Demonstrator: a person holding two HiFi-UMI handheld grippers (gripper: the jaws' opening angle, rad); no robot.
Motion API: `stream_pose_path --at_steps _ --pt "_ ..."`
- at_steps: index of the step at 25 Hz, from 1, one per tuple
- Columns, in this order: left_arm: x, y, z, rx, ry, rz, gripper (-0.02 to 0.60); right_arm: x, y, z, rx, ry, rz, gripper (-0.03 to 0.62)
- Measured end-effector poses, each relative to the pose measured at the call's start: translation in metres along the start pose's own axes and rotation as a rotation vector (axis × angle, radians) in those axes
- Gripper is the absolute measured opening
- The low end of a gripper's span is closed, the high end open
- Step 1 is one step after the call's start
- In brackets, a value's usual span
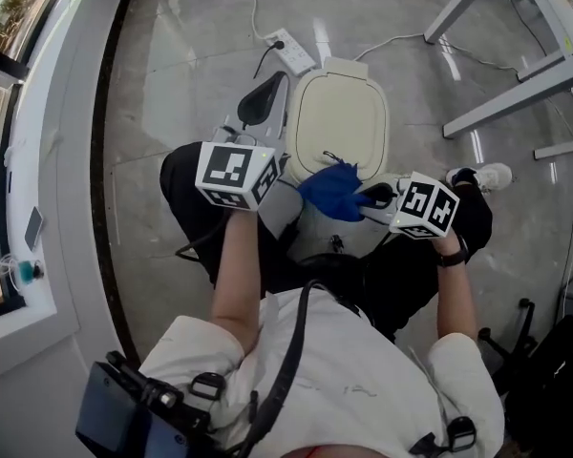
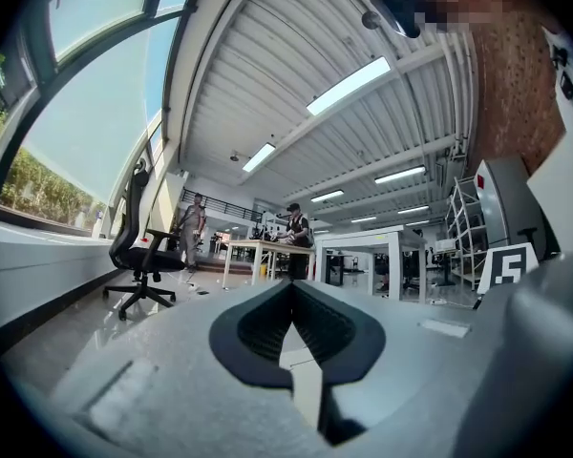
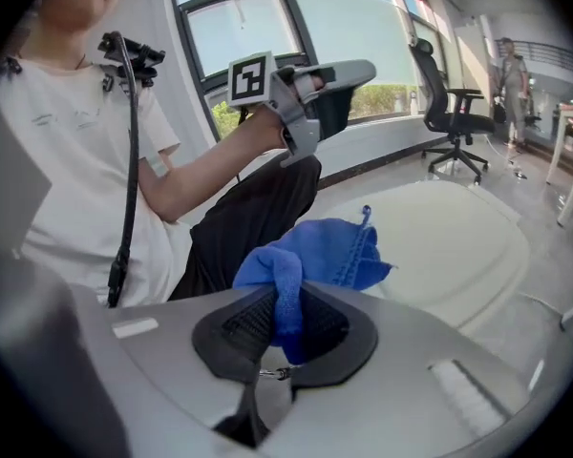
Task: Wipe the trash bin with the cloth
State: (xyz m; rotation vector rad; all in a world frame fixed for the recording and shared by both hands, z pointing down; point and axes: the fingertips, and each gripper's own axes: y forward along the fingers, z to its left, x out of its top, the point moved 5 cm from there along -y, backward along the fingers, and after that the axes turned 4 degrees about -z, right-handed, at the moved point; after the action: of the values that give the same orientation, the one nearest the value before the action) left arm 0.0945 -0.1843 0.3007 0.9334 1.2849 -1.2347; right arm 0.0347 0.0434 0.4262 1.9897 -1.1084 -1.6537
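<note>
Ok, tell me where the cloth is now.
The blue cloth is clamped in the right gripper, mid-frame in the head view, over the near edge of the cream trash bin.

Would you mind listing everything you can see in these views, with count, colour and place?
trash bin: one, cream lid, on the floor in front of the person
cloth: one, blue, at the bin's near edge
power strip: one, white, on the floor beyond the bin
table frame: one, pale grey, upper right of the head view
office chair: one, black, beside the window
bystanders: two, too small to tell colours, far across the room near tables
shoe: one, white, on the floor right of the bin
left gripper: one, grey with black jaws, shut and empty, left of the bin
right gripper: one, grey with black jaws, shut on the cloth
</note>
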Motion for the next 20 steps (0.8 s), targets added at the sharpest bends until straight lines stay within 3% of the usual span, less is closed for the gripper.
stream_pose_path --at_steps 9,12,20 --pt "-0.003 0.018 -0.030 -0.032 -0.005 -0.006 0.002 -0.048 -0.080 -0.064 -0.397 0.175 0.015 0.037" --pt "-0.009 0.024 -0.034 -0.033 -0.007 0.005 0.002 -0.053 -0.083 -0.090 -0.481 0.206 0.023 0.037" --pt "-0.011 0.028 -0.020 -0.015 -0.010 0.009 0.002 -0.041 -0.090 -0.196 -0.722 0.343 -0.109 0.037"
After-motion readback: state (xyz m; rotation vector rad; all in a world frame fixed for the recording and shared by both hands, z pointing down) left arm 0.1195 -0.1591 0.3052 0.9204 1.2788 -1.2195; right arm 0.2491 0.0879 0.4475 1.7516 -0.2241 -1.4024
